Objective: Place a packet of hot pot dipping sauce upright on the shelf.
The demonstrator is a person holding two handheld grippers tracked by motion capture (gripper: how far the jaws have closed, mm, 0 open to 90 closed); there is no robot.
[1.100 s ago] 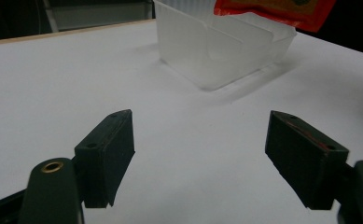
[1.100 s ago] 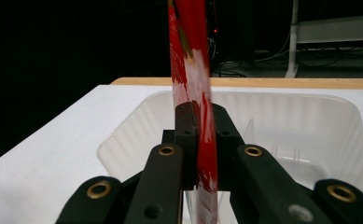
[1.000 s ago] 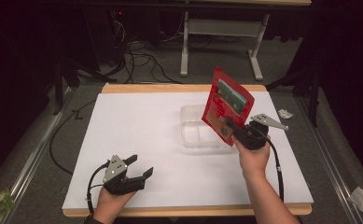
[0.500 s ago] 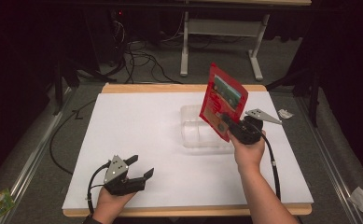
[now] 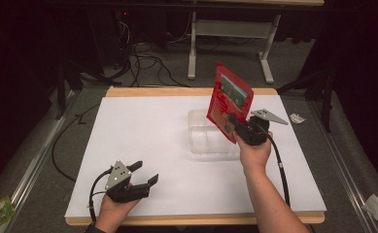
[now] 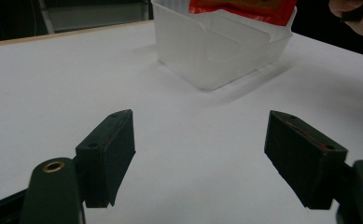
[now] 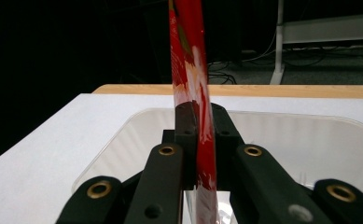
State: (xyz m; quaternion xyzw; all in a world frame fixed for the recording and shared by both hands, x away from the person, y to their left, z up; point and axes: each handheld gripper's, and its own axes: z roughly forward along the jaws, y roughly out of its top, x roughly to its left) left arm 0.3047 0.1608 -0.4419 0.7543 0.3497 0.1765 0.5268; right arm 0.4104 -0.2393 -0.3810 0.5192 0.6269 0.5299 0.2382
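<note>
A red pouch (image 5: 229, 102) is clamped upright in the right gripper (image 5: 235, 127) above the clear container (image 5: 201, 141) — the left gripper (image 5: 145, 174) is held spread, empty, low over the white counter (image 5: 143, 136).

Two black jaws spread wide apart at 7 and 4 o'clock, left gripper (image 6: 200, 158) low over white table (image 6: 53, 93). Clear plastic tub (image 6: 216, 51) at 12 o'clock, red packet (image 6: 244, 9) above its rim. Hand (image 6: 356, 16) at 2 o'clock.

table (image 5: 143, 126) | white top; clear plastic tub (image 5: 207, 138) resting on it
</note>
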